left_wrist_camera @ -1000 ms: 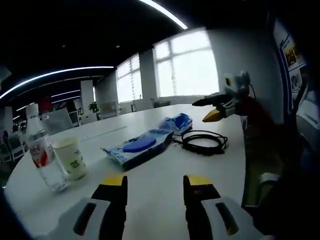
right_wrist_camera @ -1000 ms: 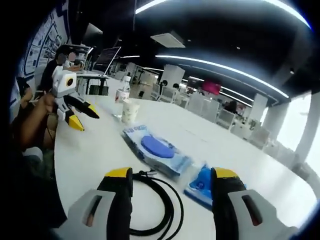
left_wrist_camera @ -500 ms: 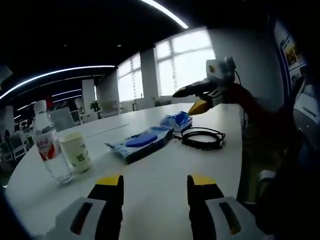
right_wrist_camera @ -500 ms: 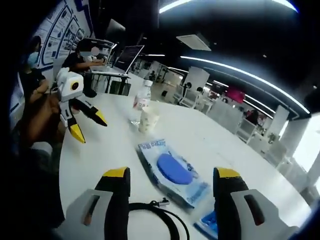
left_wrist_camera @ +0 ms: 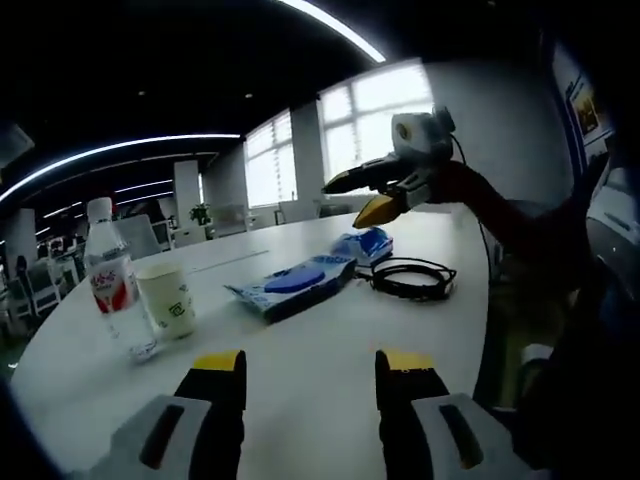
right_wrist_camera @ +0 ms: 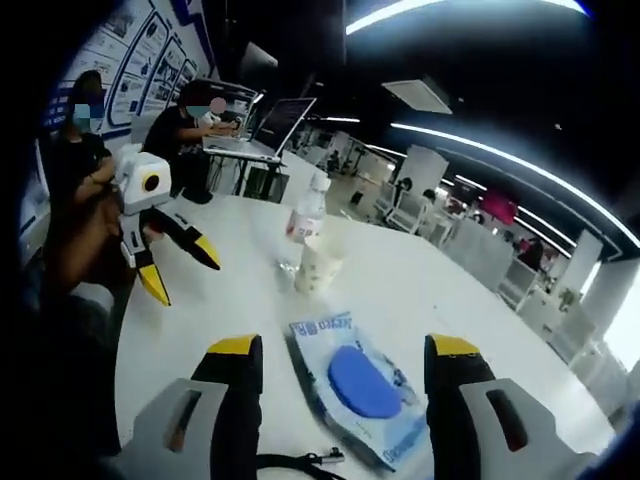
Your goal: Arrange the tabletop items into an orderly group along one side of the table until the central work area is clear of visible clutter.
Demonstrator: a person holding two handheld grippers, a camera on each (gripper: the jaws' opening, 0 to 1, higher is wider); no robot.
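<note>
An open-plan office with ceiling light strips and bright windows surrounds a long white worktop (left_wrist_camera: pixel 330 370), where five items lie strung along the middle. Largest is the wipes pack (left_wrist_camera: pixel 293 285), a flat blue-and-white packet with a blue oval lid; in the right gripper view (right_wrist_camera: pixel 362 388) its long axis runs away from the camera, between that view's two jaws, printed end farthest. Just beside it sits a small blue packet (left_wrist_camera: pixel 365 243), and next to that a coiled black cable (left_wrist_camera: pixel 412 279). Well apart toward the far end stand a clear water bottle (left_wrist_camera: pixel 113 292) with a red label and a paper cup (left_wrist_camera: pixel 170 302), both upright and close together. Nothing appears gathered to one side yet, so the job seems at its start, with a first item being chosen. The left tongs (left_wrist_camera: pixel 308 365) hover spread and empty above bare worktop. The right tongs (right_wrist_camera: pixel 340 350) are likewise spread and empty, poised over the wipes pack; seen from the left gripper view (left_wrist_camera: pixel 370 195) they hang above the small blue packet. A likely next move is lowering the right tongs across the pack's narrow width.
</note>
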